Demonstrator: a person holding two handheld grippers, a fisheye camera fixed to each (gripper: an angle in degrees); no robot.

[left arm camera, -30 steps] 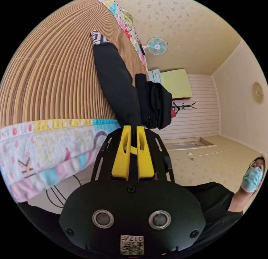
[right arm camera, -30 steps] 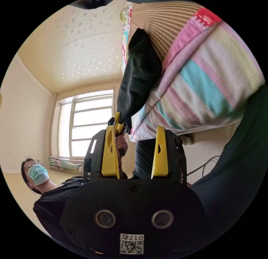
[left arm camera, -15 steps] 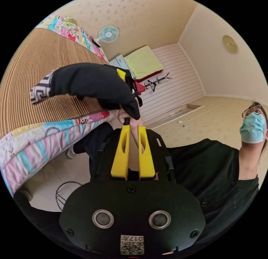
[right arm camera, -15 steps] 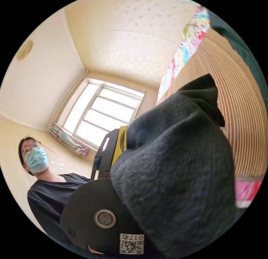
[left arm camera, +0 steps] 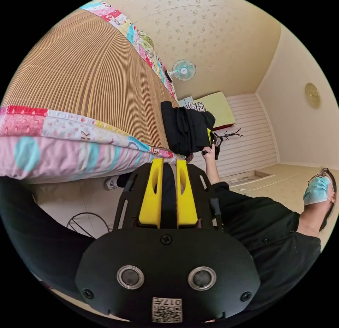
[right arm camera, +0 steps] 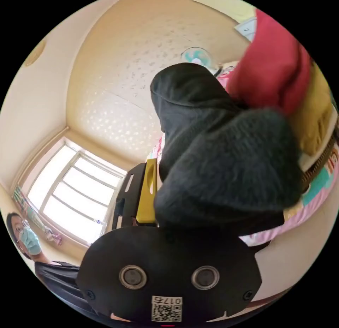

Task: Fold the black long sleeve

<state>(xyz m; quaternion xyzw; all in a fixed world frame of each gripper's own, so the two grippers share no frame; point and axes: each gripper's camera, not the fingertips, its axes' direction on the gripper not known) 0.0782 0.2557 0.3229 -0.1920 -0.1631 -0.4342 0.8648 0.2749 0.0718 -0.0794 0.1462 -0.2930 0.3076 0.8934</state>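
Note:
The black long sleeve is a folded bundle with a patterned cuff on top, held up past the far end of the bed. A hand holds my right gripper against its side. In the right gripper view the same bundle bulges over my right gripper. One yellow jaw presses its left side and the other is hidden under the cloth. My left gripper hangs by the bed's near edge, well away from the garment. Its jaws are close together with nothing between them.
A bed with a striped brown mat and a patchwork quilt edge runs along the left. Red and mustard folded clothes lie right next to the bundle. A person in a mask stands near. A wire rack sits on the floor.
My left gripper let go of the black garment and drew back. The right gripper took the folded bundle and carried it along the bed to the red and mustard clothes.

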